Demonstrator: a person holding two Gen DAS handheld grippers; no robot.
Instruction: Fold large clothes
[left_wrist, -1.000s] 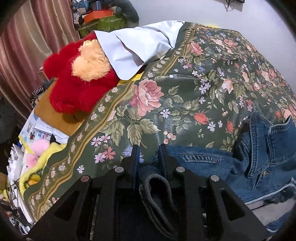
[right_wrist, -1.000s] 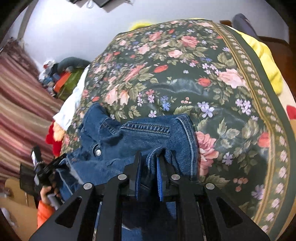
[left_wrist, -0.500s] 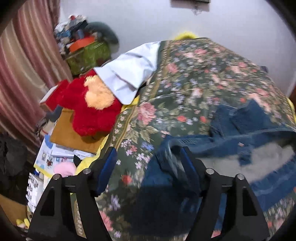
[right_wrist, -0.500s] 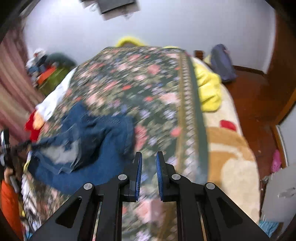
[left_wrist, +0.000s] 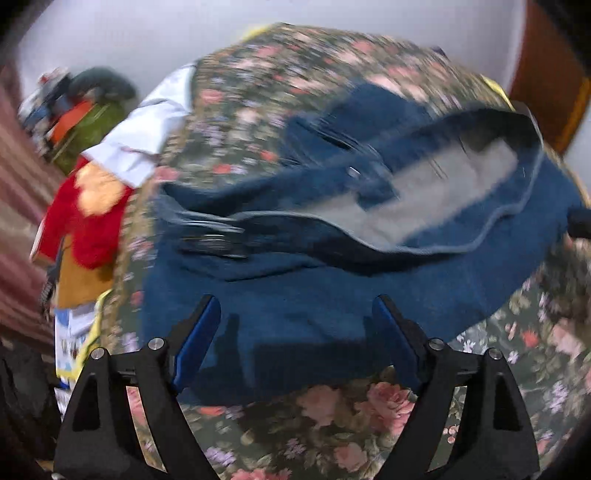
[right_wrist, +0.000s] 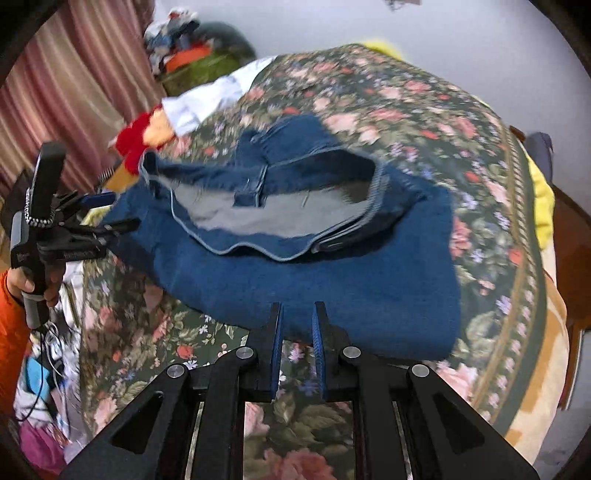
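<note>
A blue denim jacket (left_wrist: 332, 280) lies on the floral bedspread (left_wrist: 332, 424), its grey lining showing at the open top; it also shows in the right wrist view (right_wrist: 332, 280). My left gripper (left_wrist: 295, 332) is wide open and empty just above the jacket's near hem. My right gripper (right_wrist: 297, 332) has its jaws a narrow gap apart with nothing between them, at the jacket's near edge. The left gripper also shows in the right wrist view (right_wrist: 107, 218), at the jacket's left corner. The left wrist view is blurred.
A red and yellow plush toy (left_wrist: 85, 214) and a white cloth (left_wrist: 147, 133) lie at the bed's left edge. A cluttered pile (right_wrist: 195, 62) and striped curtain (right_wrist: 74, 92) stand behind. A yellow blanket (right_wrist: 539, 199) hangs at the right side.
Both grippers have let go of the denim and pulled back. The jacket now lies spread on the bed. The left gripper has opened wide.
</note>
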